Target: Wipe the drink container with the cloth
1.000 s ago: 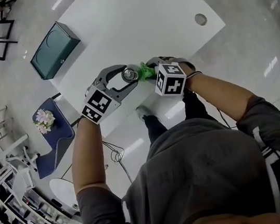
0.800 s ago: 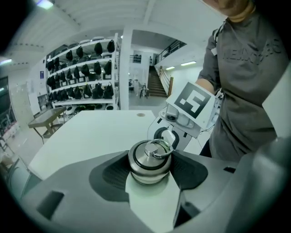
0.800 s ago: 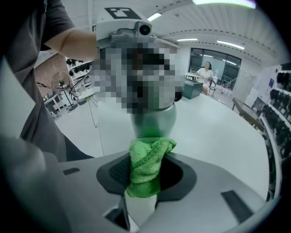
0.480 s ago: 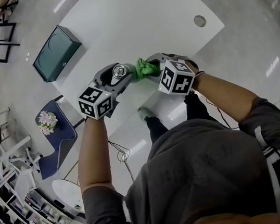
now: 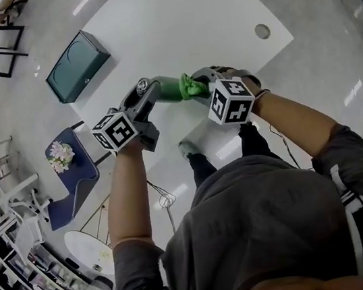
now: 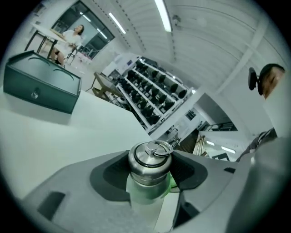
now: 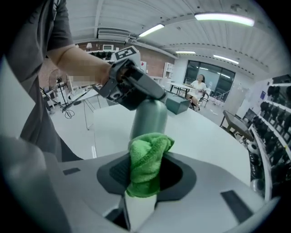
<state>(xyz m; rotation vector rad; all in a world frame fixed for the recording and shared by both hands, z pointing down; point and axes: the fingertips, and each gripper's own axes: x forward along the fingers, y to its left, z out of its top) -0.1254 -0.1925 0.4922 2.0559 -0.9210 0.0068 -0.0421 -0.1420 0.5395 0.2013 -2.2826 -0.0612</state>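
Observation:
A green metal bottle (image 5: 167,88) with a steel ring cap (image 6: 150,160) is held off the white table (image 5: 175,19), lying roughly level. My left gripper (image 5: 146,93) is shut on it just below the cap, which points up-left in the head view. Its jaws have just been opening a little, and the bottle stays gripped between the pads. My right gripper (image 5: 203,83) is shut on a bunched green cloth (image 7: 146,166). The cloth (image 5: 192,88) sits against the bottle's far end (image 7: 150,117). In the right gripper view the left gripper (image 7: 132,86) clasps the bottle's upper part.
A dark green box (image 5: 77,65) lies on the table's left part. A round cable hole (image 5: 262,30) is near the right edge. A blue chair with flowers (image 5: 67,167) stands left of the table. A seated person (image 7: 198,88) and shelving racks (image 6: 154,98) are farther off.
My left gripper rolled over, tipping the bottle from cap-up to lying level with the cap up-left. Both grippers rose slightly in the picture. The cloth stays pressed to the bottle.

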